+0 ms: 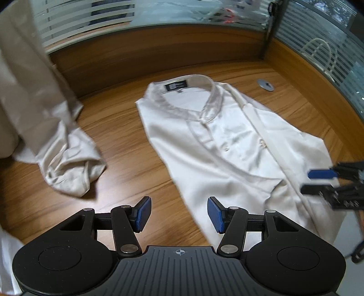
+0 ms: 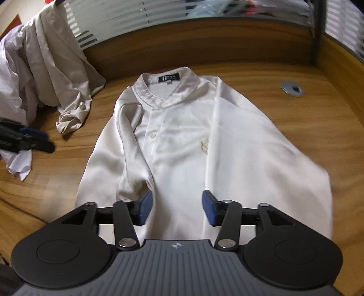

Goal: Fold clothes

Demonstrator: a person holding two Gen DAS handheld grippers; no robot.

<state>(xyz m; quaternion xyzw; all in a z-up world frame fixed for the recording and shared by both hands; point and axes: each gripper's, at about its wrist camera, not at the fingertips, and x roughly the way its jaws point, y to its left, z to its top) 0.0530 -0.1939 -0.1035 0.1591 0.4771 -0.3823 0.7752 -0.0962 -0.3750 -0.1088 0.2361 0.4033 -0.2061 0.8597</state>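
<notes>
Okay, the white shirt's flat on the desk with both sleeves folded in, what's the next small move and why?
Probably bring both open grippers, left and right, down to the white shirt's near hem: both sleeves already lie folded over the body and neither gripper holds cloth.

A wood-grain table [image 2: 318,127] fills the view, with a round metal cable grommet [image 2: 292,89] set in it. Behind its raised wooden edge [image 1: 159,43] stand frosted, striped glass partitions [image 1: 86,20].
</notes>
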